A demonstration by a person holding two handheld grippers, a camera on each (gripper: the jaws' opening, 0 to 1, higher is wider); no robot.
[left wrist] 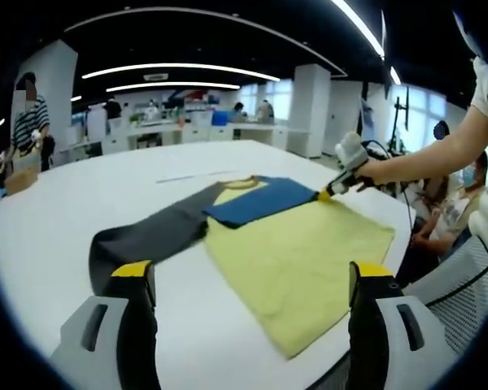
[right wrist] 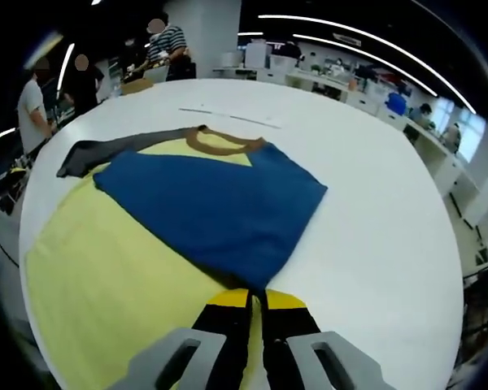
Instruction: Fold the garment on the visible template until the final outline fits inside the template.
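Worktop: white, round-edged, set in an open office; carries the one garment.

Garment: long-sleeved shirt, pale yellow body, lying flat on the near part of the worktop, its lower corner close to the worktop's edge in the left gripper view.
- Blue sleeve: folded across the yellow body, lying on top of it, its end at the right tool.
- Dark grey sleeve: stretched out flat on the worktop, away from the body.
- Collar: brown ribbed neckband, at the far end of the garment.

Left tool: yellow-tipped jaws spread wide, nothing between them, held above the garment's near edge.

Right tool: jaws pressed together, pinching the end of the blue sleeve; in the left gripper view it is held by a person's hand.

Background: several people at far desks.
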